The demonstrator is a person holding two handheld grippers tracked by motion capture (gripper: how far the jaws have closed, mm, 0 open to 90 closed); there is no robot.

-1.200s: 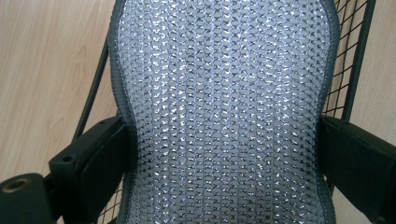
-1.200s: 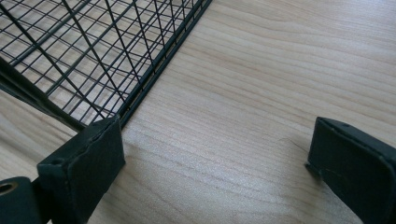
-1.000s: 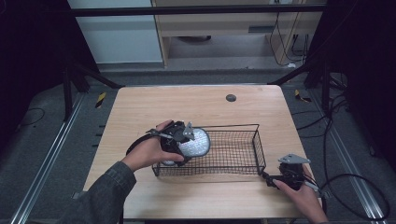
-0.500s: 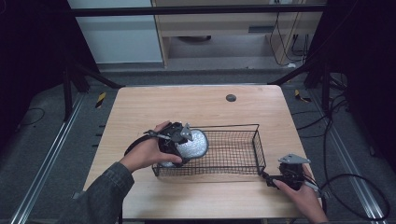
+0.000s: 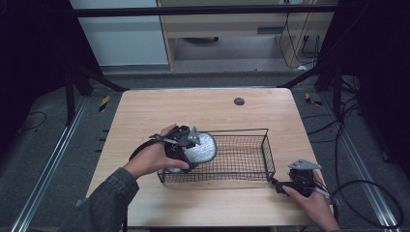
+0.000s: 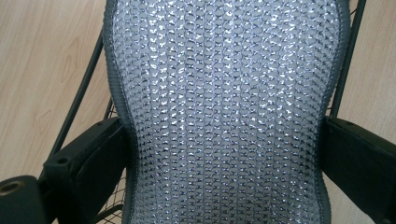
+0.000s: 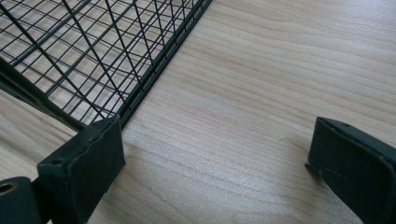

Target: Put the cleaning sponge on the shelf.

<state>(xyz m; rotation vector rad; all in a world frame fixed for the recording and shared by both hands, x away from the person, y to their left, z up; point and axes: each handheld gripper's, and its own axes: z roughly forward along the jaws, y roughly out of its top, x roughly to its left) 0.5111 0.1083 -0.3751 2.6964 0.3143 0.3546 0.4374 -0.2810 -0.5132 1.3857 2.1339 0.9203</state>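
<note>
Left hand-held gripper (image 5: 191, 150) clamps the silver pad (image 5: 203, 147) over the basket's (image 5: 268, 154) left end, while the right hand-held gripper (image 5: 280, 185) rests open beside the far corner.

a small dark disc (image 5: 239, 101) lies on the wooden table (image 5: 145, 111).

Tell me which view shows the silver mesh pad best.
The left gripper view: the round silver woven mesh pad with grey edging shows up close, pinched in between the left gripper's jaws. The high view shows it small at the black wire basket's left end. The right gripper view gives basket wire and wooden table.
</note>
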